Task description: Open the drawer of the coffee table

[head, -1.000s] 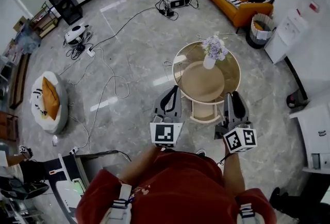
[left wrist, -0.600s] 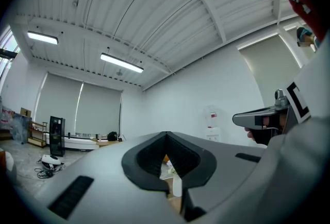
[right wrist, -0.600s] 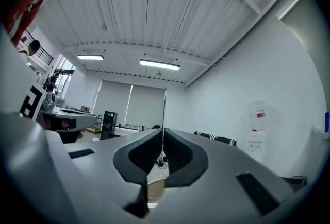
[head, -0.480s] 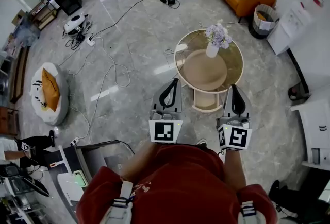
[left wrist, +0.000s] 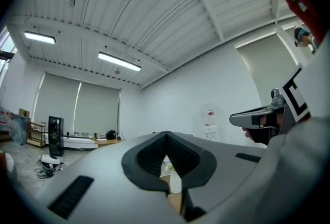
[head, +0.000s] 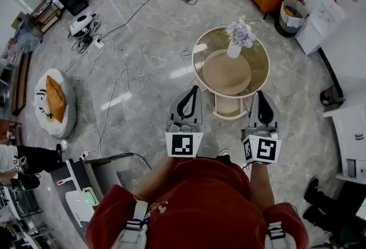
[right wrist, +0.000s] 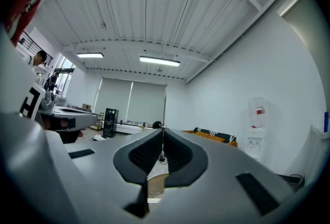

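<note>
Since a second ago the right gripper (right wrist: 163, 129) has rolled upright and its jaws have come together; they now meet at the tips with nothing between them. The left gripper (left wrist: 166, 133) is likewise pressed shut and empty. Both point level, well above the floor. The drawer (head: 229, 107) sits under the glass top on the near side of the table (head: 200, 67), between the two grippers in the head view, and neither touches it. Closed jaws cannot take the drawer front, so they would likely skid off it. A hard tug could also slide the light table on the glossy floor, or rock the vase (head: 233, 51) on the glass.
</note>
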`<state>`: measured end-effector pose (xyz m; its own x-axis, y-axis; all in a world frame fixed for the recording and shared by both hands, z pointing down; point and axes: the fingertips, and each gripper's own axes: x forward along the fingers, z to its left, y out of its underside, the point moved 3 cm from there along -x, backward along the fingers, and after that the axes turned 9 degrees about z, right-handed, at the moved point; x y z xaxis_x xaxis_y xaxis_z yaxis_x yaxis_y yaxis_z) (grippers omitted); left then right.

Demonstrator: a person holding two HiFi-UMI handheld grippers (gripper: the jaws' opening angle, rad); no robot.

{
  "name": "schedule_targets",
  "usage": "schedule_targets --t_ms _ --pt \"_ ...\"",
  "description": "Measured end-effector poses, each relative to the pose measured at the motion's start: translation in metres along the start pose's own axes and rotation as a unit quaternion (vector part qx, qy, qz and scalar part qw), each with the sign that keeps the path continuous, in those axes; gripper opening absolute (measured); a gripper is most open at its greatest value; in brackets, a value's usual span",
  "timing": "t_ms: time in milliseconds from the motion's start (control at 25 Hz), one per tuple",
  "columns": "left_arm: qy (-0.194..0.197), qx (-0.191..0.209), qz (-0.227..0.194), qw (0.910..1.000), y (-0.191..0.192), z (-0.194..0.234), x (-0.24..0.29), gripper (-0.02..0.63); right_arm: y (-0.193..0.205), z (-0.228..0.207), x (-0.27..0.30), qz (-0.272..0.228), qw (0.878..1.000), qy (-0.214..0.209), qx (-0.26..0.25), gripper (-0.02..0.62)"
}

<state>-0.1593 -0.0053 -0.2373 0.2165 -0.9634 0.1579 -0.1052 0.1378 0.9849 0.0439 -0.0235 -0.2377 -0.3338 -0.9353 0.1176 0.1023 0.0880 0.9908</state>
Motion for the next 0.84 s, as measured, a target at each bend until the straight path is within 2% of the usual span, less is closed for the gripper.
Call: schedule_targets --t_ms 600,840 --pt "0.001 0.004 0.002 1.0 -0.005 -0.011 0.003 0.012 0.003 -0.013 -0.001 -0.005 1.0 -0.001 0.015 0.023" --pt "-0.004 0.006 0.003 1.0 -0.004 -0.013 0.005 0.012 0.002 -0.018 0.0 -0.007 1.0 -0.004 -0.001 0.023"
